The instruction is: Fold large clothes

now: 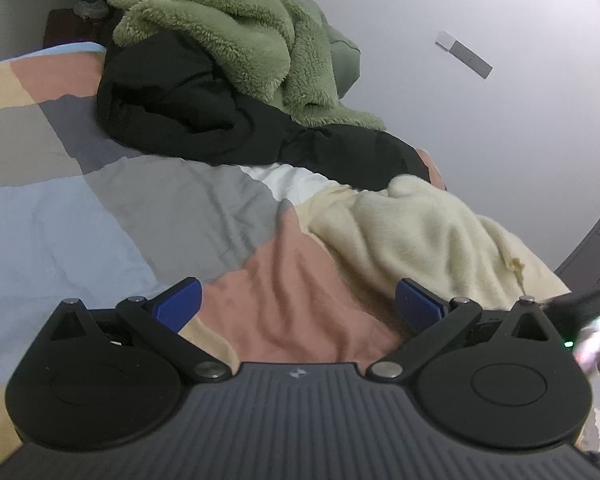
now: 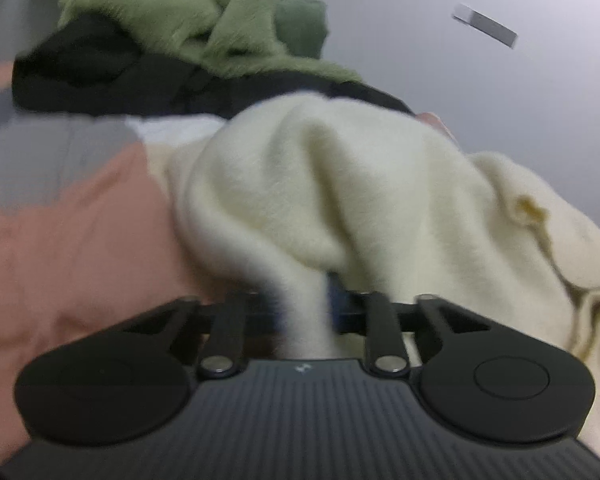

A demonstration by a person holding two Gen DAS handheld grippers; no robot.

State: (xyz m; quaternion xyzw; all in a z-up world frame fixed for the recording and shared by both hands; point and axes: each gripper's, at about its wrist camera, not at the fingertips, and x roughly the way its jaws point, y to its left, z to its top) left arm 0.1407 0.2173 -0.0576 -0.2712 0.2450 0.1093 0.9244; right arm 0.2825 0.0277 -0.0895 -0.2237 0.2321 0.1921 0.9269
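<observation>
Right tool (image 2: pixel 304 304): jaws drawn nearly together, clenched on a pinched fold of the cream-yellow fleecy garment (image 2: pixel 340 184). Fabric rises out of the pinch toward 12 o'clock and spreads to 2–3 o'clock in the right wrist view.

Left tool (image 1: pixel 298 300): jaws wide apart, released, nothing between the blue pads (image 1: pixel 180 304); only the patchwork bedcover of pink, grey, blue and cream panels (image 1: pixel 284 280) lies beneath.

Key relation: from the left tool, the cream garment (image 1: pixel 420 232) lies at 1–2 o'clock, near but not touched; its long axis seems to run from 12 toward 4 o'clock. Right hand is on it; left is the free one.

Judgement: the left tool needs to shift rightward to take a second edge.

Black garment (image 1: pixel 188 112) and green fleece (image 1: pixel 228 40) are piled at 11–12 o'clock, apart.
</observation>
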